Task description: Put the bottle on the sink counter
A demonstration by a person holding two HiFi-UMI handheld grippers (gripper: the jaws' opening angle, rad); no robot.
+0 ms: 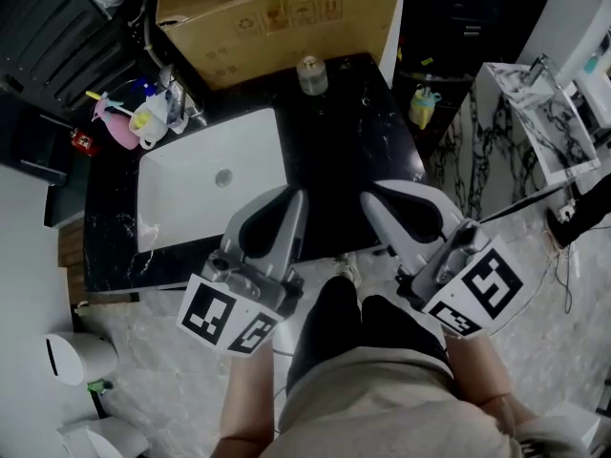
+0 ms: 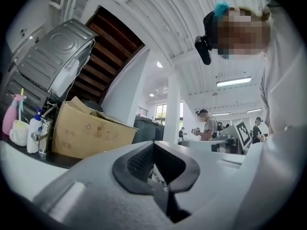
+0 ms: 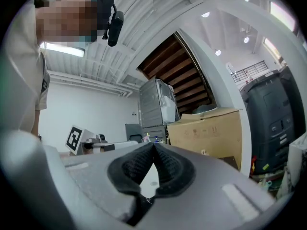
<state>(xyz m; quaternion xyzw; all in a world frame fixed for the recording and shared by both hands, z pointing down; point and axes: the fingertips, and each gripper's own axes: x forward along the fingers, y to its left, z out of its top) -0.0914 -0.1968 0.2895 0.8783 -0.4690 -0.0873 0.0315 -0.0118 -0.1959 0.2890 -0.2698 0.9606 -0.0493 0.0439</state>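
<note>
A clear bottle [image 1: 311, 73] with a pale cap stands upright on the black sink counter [image 1: 344, 151], at its far edge just in front of a cardboard box. My left gripper [image 1: 297, 198] hangs over the counter's near edge beside the white basin [image 1: 210, 184], shut with nothing between its jaws. My right gripper [image 1: 368, 199] sits level with it a little to the right, also shut and empty. In the left gripper view the left gripper [image 2: 153, 145] has its pads pressed together. The right gripper [image 3: 153, 146] shows its tips touching in the right gripper view. Both are well short of the bottle.
The cardboard box [image 1: 277, 17] stands at the back of the counter. A faucet [image 1: 177, 103] with a pink spray bottle and cups [image 1: 141, 120] is at the basin's far left. A marbled white table [image 1: 539, 122] is at the right, and a white bin [image 1: 76, 356] on the floor at the left.
</note>
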